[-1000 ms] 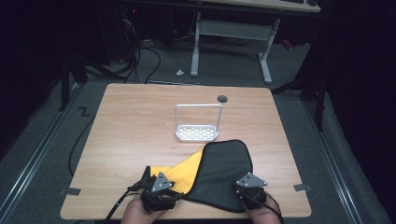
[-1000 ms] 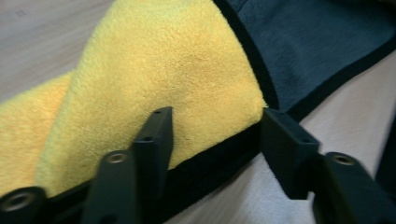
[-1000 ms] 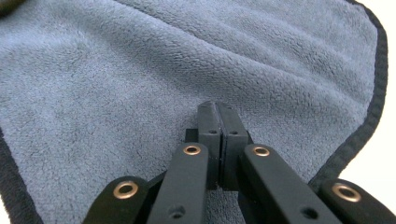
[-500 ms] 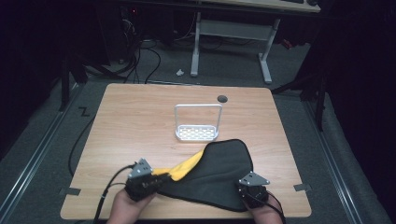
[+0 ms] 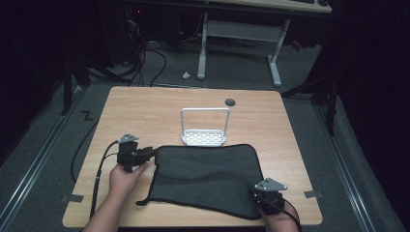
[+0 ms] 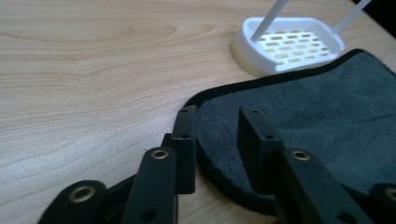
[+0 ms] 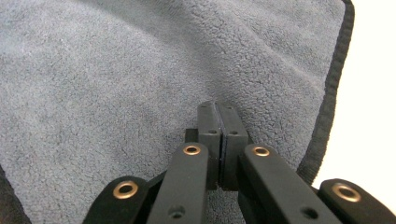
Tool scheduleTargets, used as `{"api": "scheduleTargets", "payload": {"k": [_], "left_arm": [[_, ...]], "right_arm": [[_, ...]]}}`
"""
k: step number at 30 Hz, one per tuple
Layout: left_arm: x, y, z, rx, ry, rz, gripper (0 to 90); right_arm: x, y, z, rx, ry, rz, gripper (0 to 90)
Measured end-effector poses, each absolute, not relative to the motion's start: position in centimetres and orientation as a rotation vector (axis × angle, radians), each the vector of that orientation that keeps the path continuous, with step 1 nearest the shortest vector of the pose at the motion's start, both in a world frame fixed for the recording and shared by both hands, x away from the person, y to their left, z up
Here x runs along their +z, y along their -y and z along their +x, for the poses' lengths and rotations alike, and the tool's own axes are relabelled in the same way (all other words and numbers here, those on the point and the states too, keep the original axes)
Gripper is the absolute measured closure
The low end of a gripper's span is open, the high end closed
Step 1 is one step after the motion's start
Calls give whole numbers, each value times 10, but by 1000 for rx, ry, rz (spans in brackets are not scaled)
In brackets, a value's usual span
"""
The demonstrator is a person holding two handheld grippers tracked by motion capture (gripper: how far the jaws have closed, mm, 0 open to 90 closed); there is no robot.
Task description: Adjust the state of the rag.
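Grey cloth lying flat on table, left tool just opening, released over its corner, right tool clenched, pressing the near right part.

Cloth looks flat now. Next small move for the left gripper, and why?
Probably draw the left gripper back off the cloth. Its jaws have just been opening and stand apart over the cloth's near-left corner, pressing nothing. The cloth lies spread grey side up beside the white rack, while the right gripper rests shut on it.

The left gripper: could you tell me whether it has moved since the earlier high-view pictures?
Yes. The left gripper has moved left and up the table, away from its near edge, nearer the white rack; its jaws have just been opening.
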State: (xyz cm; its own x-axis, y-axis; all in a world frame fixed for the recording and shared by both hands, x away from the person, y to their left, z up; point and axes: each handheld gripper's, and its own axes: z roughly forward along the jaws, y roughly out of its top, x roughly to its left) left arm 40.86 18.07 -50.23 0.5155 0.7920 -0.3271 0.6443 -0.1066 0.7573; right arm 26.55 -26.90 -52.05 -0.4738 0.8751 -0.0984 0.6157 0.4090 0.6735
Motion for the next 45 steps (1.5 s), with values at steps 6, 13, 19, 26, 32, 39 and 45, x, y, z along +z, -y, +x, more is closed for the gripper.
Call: {"api": "scheduleTargets", "payload": {"k": [6,13,19,26,32,39,45], "left_arm": [[-490,-187,356,232,-1110,1852,800],[-524,-167,319,134,-1064,1994,899],[-531,-152,323,138,-1035,2054,896],[-529,-163,279,68,-1014,2087,896],[-522,-171,261,42,-1003,2100,847],[-509,-152,329,181,-1013,2083,762],[-525,-148,345,146,-1058,2087,754]], "right_arm": [[-520,267,265,773,-2232,1260,900],[-520,266,267,782,-2235,1258,900],[-521,266,267,794,-2230,1268,900],[-520,265,248,806,-2251,1264,900],[-513,267,228,896,-2259,1259,892],[-499,262,277,869,-2165,1240,883],[-521,273,319,744,-2165,1331,876]]}}
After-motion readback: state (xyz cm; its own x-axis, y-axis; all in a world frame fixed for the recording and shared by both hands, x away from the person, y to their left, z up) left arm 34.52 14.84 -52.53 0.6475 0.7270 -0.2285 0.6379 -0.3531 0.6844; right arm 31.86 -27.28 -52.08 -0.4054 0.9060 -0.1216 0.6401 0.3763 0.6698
